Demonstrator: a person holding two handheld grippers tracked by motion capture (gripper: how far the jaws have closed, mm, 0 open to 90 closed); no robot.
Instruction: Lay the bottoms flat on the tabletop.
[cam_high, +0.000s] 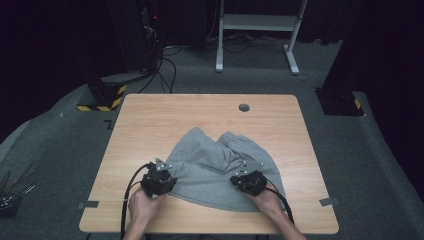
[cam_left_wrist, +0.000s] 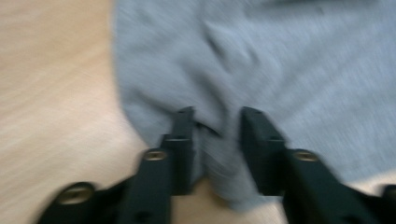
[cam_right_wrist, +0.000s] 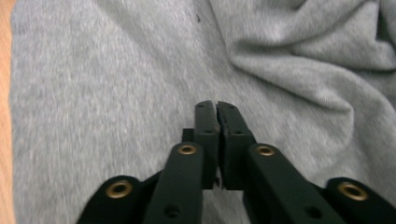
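A grey fleece garment (cam_high: 220, 165) lies crumpled on the near half of the wooden table (cam_high: 150, 120). My left gripper (cam_high: 165, 175) is at the garment's near-left edge. In the left gripper view (cam_left_wrist: 215, 116) its jaws pinch a bunched fold of the grey cloth (cam_left_wrist: 280, 70) at that edge. My right gripper (cam_high: 243, 175) rests on the garment's near-right part. In the right gripper view (cam_right_wrist: 216, 107) its jaws are pressed together over the cloth (cam_right_wrist: 116, 70), with nothing visible between them. A person's hands hold both grippers from the table's near edge.
The far half of the table is bare wood with a round cable hole (cam_high: 244, 107). Tape marks (cam_high: 327, 201) sit near both front corners. A white desk frame (cam_high: 255, 30) and a black stand with a striped base (cam_high: 102, 97) stand on the floor beyond.
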